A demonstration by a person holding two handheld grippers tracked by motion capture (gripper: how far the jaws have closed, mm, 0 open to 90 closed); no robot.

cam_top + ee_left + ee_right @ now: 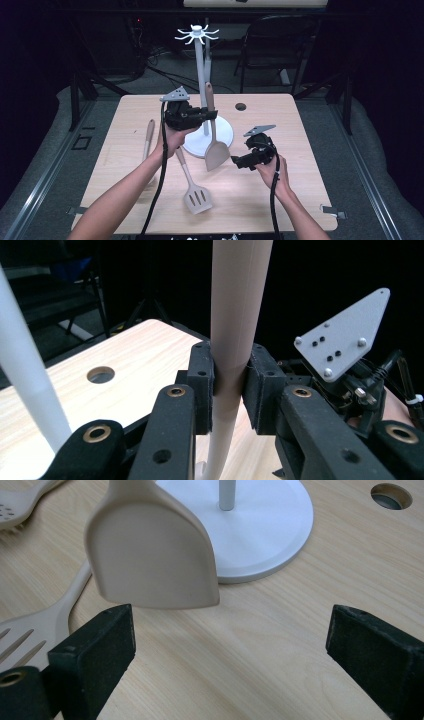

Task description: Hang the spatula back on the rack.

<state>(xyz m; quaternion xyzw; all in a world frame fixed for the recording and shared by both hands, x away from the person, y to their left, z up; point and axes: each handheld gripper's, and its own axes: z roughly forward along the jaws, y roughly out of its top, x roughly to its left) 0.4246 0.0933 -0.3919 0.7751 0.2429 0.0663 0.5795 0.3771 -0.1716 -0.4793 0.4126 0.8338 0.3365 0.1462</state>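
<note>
Both fingers (202,385) of our left gripper (209,115) are pressed against the handle of the beige spatula (216,152), one pad on each side of it. We hold the spatula upright, its handle pointing up and its flat blade hanging down, off the table (280,200). In the high view the blade hangs over the near edge of the white stand's (205,85) round base, just beside the stand's pole.

Our right gripper (239,161) has its fingers (97,645) spread wide with nothing between them. It hovers low over the table, to the right of the spatula's blade. In the right gripper view the blade hangs just ahead of those parted fingers, nearer the left one.

A slotted turner (196,196) lies flat on the table near our left forearm. A spoon (148,135) lies farther left.
</note>
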